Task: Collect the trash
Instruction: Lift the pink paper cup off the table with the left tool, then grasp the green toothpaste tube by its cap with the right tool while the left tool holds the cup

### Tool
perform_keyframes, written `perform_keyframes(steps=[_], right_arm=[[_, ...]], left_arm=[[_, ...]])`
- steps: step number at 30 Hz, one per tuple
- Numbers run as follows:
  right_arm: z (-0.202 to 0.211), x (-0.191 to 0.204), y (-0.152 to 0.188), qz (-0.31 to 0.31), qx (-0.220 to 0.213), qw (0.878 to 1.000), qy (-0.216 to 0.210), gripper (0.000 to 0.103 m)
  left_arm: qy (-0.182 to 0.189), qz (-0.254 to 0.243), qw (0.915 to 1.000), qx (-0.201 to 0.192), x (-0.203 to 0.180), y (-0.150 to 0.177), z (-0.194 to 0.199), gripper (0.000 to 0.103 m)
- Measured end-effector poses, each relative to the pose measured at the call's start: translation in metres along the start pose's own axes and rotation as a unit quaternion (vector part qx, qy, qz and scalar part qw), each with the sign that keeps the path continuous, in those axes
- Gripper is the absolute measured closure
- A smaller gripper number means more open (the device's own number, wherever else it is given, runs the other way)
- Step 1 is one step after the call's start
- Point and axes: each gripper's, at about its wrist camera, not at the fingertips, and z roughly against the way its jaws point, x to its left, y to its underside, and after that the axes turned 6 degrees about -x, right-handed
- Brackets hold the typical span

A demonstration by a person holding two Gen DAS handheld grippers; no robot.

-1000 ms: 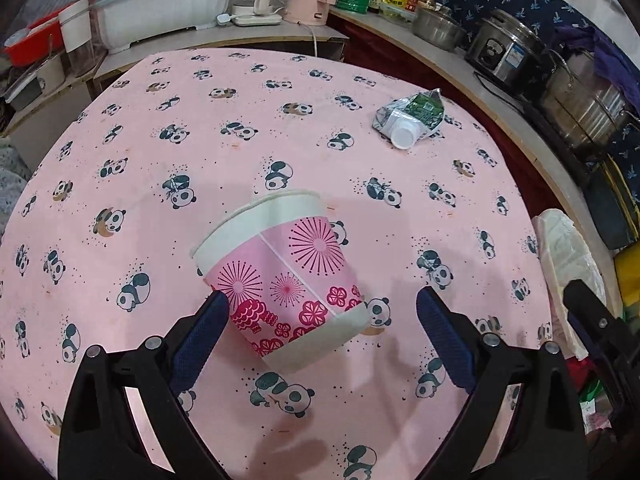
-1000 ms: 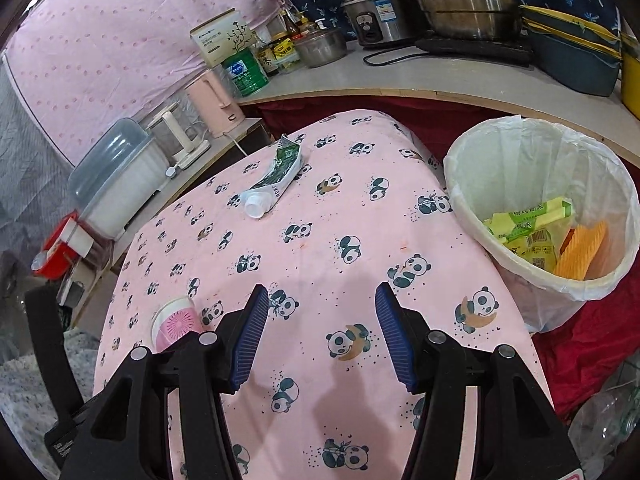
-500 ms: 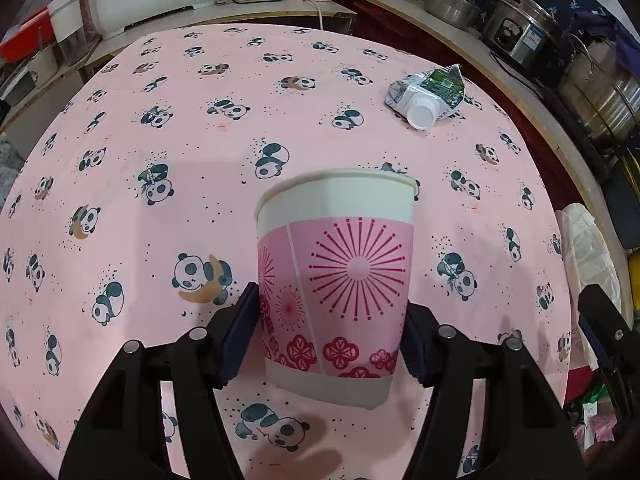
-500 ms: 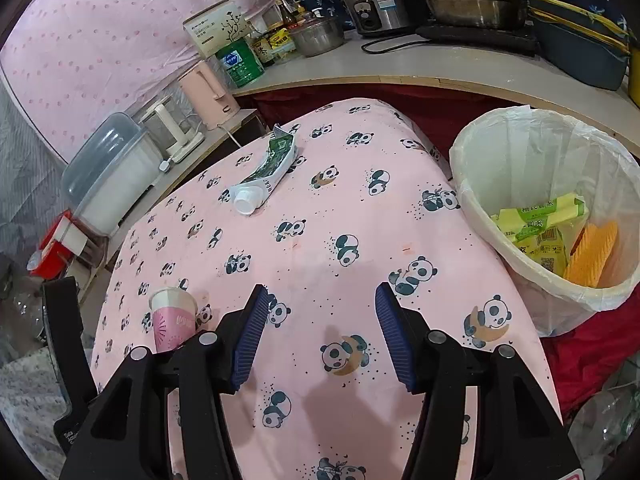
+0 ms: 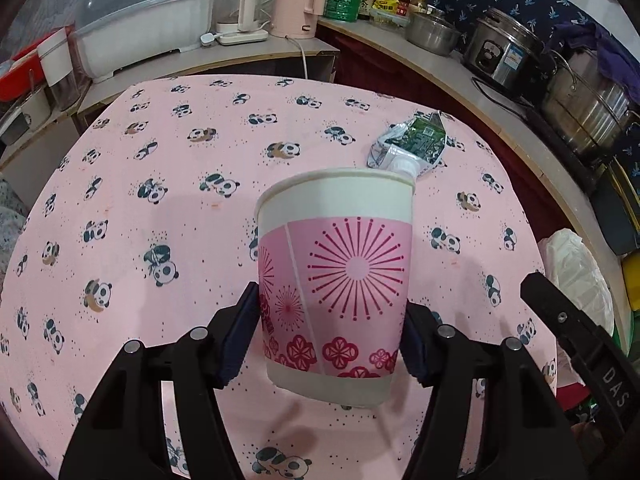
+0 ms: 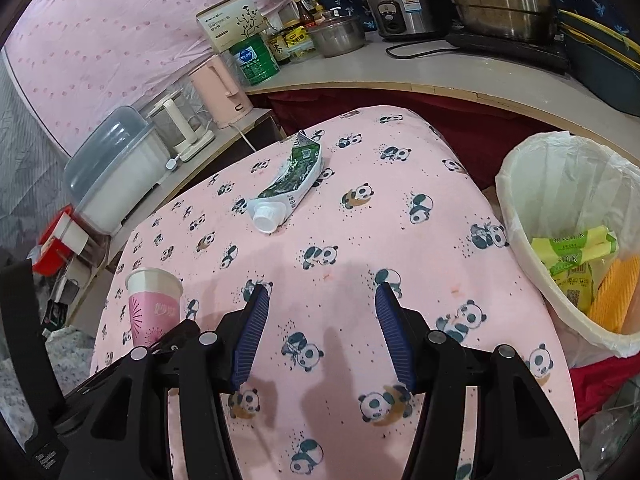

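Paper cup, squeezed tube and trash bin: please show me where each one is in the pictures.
paper cup (image 5: pixel 340 280), left wrist view, on its pink printed side wall
squeezed tube (image 6: pixel 294 178), right wrist view, on its flattened green body
trash bin (image 6: pixel 532 184), right wrist view, on its white liner wall

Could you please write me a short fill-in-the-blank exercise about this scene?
1. The left hand-held gripper is shut on the pink-and-white paper ____.
2. The right hand-held gripper is ____ and holds nothing.
3. The crumpled green-and-white tube lies on the pink ____-print tablecloth.
4. The white-lined trash bin holds yellow and ____ wrappers.

Missing words: cup; open; panda; orange
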Motion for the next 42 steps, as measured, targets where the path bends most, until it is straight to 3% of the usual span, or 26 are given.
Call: perform_keyframes(steps=[9, 18, 21, 24, 31, 42], right_arm=[[-0.06, 0.026, -0.035, -0.015, 0.012, 1.0, -0.017, 0.048], [-0.128, 0.06, -0.037, -0.007, 0.044, 0.999, -0.02, 0.049], [-0.141, 0.065, -0.033, 0.002, 0.049, 0.999, -0.016, 0.058], [-0.151, 0.064, -0.029, 0.003, 0.06, 0.998, -0.016, 0.075], [-0.139, 0.057, -0.029, 0.002, 0.036, 0.999, -0.017, 0.076], [-0.07, 0.027, -0.023, -0.002, 0.003, 1.0, -0.01, 0.076]], left_arm=[[-0.002, -0.009, 0.9998, -0.016, 0.008, -0.039, -0.023, 0.043], [-0.01, -0.001, 0.9996, -0.028, 0.029, -0.071, -0.043, 0.043], [-0.007, 0.003, 0.9996, -0.027, 0.035, -0.076, -0.048, 0.043], [-0.006, 0.002, 0.9996, -0.027, 0.036, -0.077, -0.052, 0.043], [0.0, 0.0, 0.9997, -0.023, 0.03, -0.073, -0.053, 0.043], [0.027, -0.025, 0.999, -0.027, -0.012, -0.049, -0.021, 0.043]])
